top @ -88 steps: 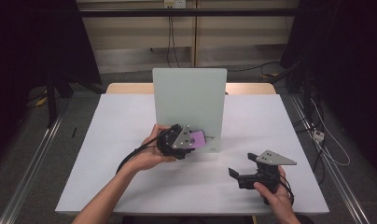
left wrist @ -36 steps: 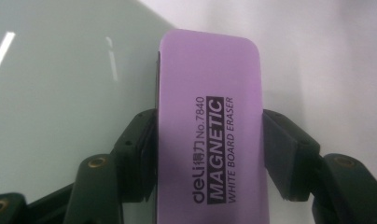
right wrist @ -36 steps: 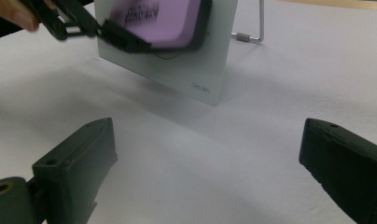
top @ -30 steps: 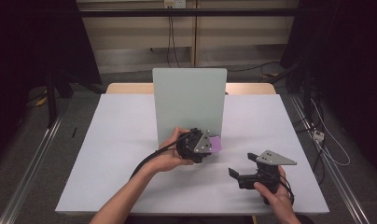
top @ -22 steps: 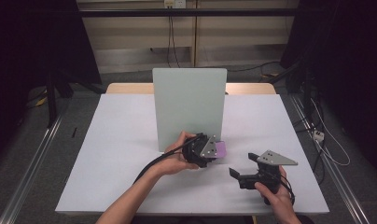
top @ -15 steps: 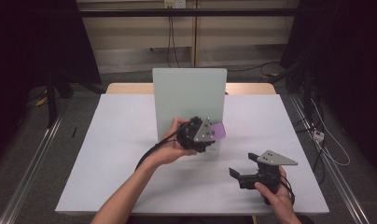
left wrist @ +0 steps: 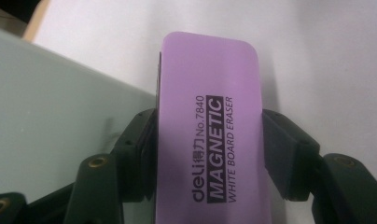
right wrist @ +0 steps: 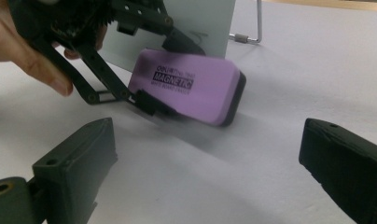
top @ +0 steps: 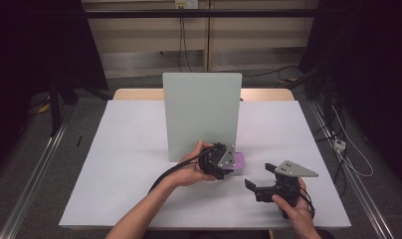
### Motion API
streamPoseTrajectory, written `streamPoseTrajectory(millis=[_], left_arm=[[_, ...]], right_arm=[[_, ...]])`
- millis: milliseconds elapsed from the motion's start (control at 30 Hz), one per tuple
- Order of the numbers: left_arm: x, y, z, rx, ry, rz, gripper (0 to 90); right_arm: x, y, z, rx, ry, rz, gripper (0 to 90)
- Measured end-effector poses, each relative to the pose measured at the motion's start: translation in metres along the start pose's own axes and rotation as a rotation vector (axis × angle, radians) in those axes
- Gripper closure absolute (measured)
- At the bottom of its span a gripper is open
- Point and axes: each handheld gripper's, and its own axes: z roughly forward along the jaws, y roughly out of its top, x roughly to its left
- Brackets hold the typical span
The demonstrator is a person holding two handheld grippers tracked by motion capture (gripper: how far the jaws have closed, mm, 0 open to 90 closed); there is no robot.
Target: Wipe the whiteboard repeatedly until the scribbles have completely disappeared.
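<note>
your left tool (top: pixel 228 163) clamps the purple rectangular magnetic whiteboard eraser (left wrist: pixel 208 126) beside the upright pale green board (top: pixel 201 112); your right tool (top: pixel 261 180) rests on the white counter (top: pixel 129 144), jaws apart.

Purple eraser (right wrist: pixel 196 86), clamped by left tongs (right wrist: pixel 158 74), low over white desk (right wrist: pixel 294 70) beside pale green board (right wrist: pixel 196 21). Right tongs (right wrist: pixel 210 172): 2 jaws spread, empty.

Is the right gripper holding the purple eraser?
No, the right gripper is open with nothing between its jaws, while the left gripper clamps the purple eraser.
</note>
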Motion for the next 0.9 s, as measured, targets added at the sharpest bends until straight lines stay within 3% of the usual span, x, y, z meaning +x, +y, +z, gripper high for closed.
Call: streamPoseTrajectory(millis=[67,200,300,367,467,533,633,733,900], left_arm=[[0.002,-0.001,-0.001,0.012,-0.021,-0.002,40.4],[0.012,-0.007,-0.009,0.013,-0.073,-0.097,40.6],[0.017,-0.013,-0.02,0.06,-0.086,-0.111,40.6],[0.021,-0.018,-0.024,0.068,-0.124,-0.147,40.6],[0.026,-0.023,-0.028,0.092,-0.155,-0.147,40.6],[0.024,-0.019,-0.028,0.119,-0.136,-0.113,40.6],[0.019,-0.011,-0.031,0.145,-0.059,-0.048,40.6],[0.022,-0.007,-0.042,0.105,0.028,-0.008,40.6],[0.036,-0.001,-0.064,0.025,0.138,-0.05,40.6]], right_arm=[[0.0,0.0,0.0,-0.003,0.0,-0.001,3.9],[0.0,0.0,0.0,-0.001,0.005,0.0,4.0],[-0.001,0.0,0.0,0.0,0.002,0.001,3.9],[-0.001,0.0,0.0,0.0,0.0,0.002,3.9],[0.0,0.0,0.001,0.0,0.001,-0.001,3.9],[0.0,0.0,0.001,0.003,0.001,0.001,3.9],[0.0,0.0,0.001,0.003,0.0,0.001,3.9],[0.0,0.0,0.001,0.002,0.002,0.001,3.9],[0.0,0.0,0.001,0.003,0.004,0.001,3.9]])
